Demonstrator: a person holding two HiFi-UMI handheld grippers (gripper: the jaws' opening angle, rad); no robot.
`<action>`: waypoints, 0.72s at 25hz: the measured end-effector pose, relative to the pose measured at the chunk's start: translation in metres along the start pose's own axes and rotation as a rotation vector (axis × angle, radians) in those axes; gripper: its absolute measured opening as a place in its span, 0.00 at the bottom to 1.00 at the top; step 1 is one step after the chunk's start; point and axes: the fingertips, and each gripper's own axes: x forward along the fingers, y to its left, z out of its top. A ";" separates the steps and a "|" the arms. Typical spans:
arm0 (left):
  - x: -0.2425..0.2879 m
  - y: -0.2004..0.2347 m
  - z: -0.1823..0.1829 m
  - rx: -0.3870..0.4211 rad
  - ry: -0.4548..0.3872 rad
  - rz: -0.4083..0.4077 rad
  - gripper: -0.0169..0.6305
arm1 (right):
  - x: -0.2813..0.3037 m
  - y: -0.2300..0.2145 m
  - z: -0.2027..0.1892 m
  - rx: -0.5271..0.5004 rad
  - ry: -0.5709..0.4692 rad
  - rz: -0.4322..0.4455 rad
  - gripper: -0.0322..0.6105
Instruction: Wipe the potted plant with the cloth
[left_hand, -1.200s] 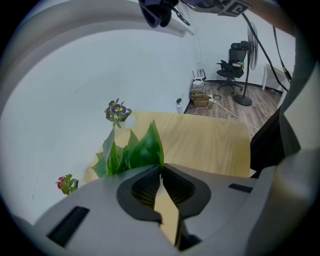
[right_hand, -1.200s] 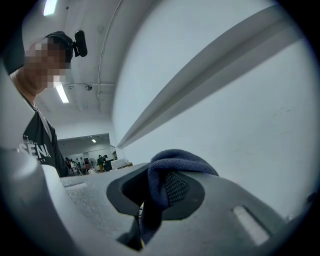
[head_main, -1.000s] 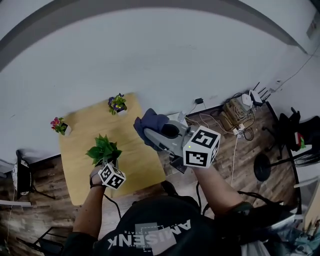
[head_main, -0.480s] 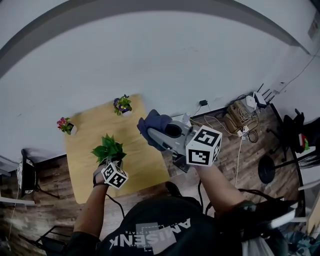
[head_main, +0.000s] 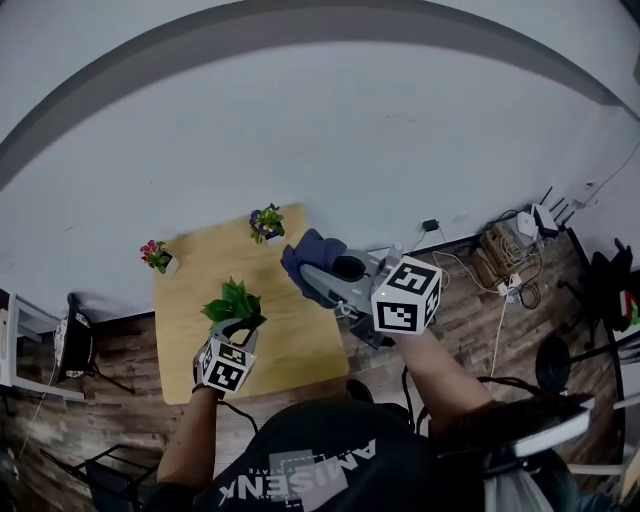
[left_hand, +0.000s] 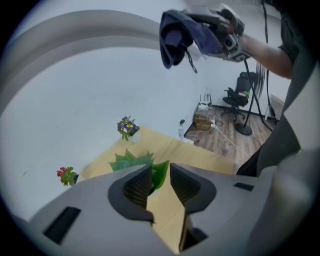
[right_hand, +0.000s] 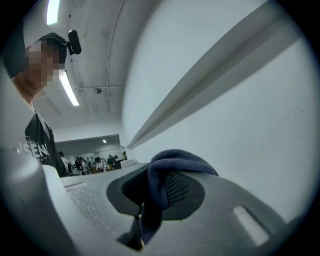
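Note:
The green potted plant (head_main: 235, 300) stands on the small wooden table (head_main: 300, 340). My left gripper (head_main: 240, 330) hovers just on the near side of it, and its jaws have just been opening. In the left gripper view the leaves (left_hand: 137, 162) show through the gap of the left gripper (left_hand: 160, 177), farther off, and the pads (left_hand: 137, 185) press on nothing. My right gripper (head_main: 318, 272) is held level above the table's right side, shut on the dark blue cloth (head_main: 305, 260). The cloth (right_hand: 172, 170) bunches over the right gripper's (right_hand: 155, 195) jaws, and from the left gripper view the cloth (left_hand: 175, 30) hangs high above.
Two small flower pots stand on the table's far side: purple (head_main: 265, 222) and red (head_main: 155, 255). A white wall lies beyond. Cables and power strips (head_main: 510, 260) litter the wooden floor at right. A chair (head_main: 75, 345) stands left of the table.
My left gripper has opened and risen from the green plant's pot. The right gripper still holds the cloth in about the same place.

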 end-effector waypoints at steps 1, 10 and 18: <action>-0.012 0.002 0.011 -0.038 -0.041 0.007 0.20 | 0.001 0.001 0.003 -0.003 0.002 0.015 0.12; -0.132 0.039 0.093 -0.378 -0.444 0.171 0.20 | 0.015 0.016 0.020 -0.062 0.013 0.165 0.12; -0.207 0.047 0.110 -0.473 -0.606 0.363 0.18 | 0.028 0.032 0.025 -0.101 0.018 0.269 0.12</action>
